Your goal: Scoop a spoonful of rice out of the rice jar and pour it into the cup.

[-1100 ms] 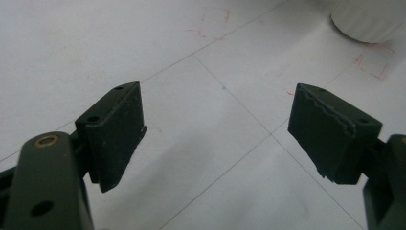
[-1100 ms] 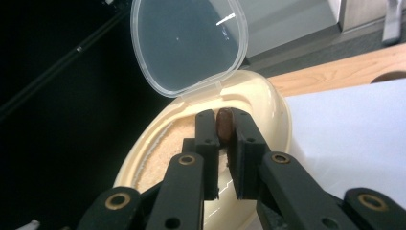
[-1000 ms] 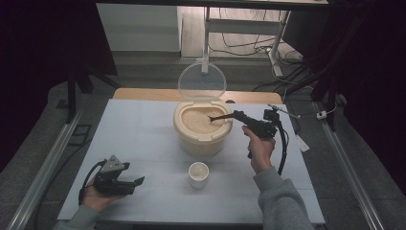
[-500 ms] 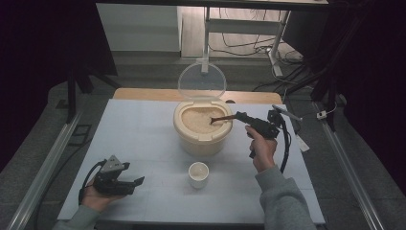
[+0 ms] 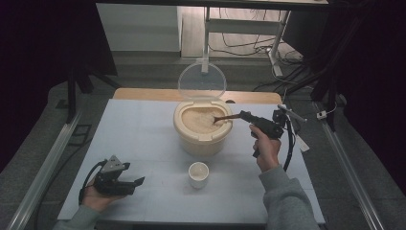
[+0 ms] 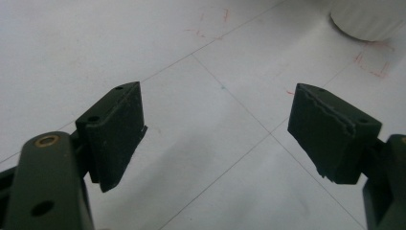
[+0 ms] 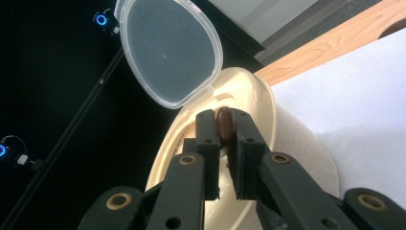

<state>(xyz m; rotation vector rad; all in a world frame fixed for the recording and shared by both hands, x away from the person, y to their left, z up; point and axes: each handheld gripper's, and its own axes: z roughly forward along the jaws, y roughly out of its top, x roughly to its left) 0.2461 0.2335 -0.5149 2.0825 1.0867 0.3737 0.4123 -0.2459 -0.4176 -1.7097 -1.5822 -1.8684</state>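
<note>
- In the high view, the right gripper [image 5: 238,116] was held above the table [image 5: 143,139] at the near right side of the cream rice container [image 5: 203,127], its jaws pointing toward the container's open mouth.
- It was clamped on the handle of a dark brown spoon [image 5: 224,118], which reached out ahead of the jaws over the rim, its far end sitting on or just above the rice [image 5: 198,120].
- The clear lid [image 5: 202,80] stood upright at the far edge of the container, beyond the spoon's tip.
- A small white cup [image 5: 198,174] sat on the table nearer the person than the container, below and to the left of the right gripper and well apart from it.
- The left gripper [image 5: 125,183] rested low at the near left corner of the table in the person's hand, far from the container, with the cup off to its right.
- In the left gripper view, its two jaws stood wide apart with nothing between them, above the bare white table surface; the base of the white cup [image 6: 368,19] showed ahead and to the right.
- In the right gripper view, the jaws were closed tight on the brown spoon [image 7: 224,123], whose handle end showed between the pads.
- Directly ahead of the jaws lay the cream rim of the rice container [image 7: 258,105], and above it the open lid [image 7: 167,48] tilted back.
</note>
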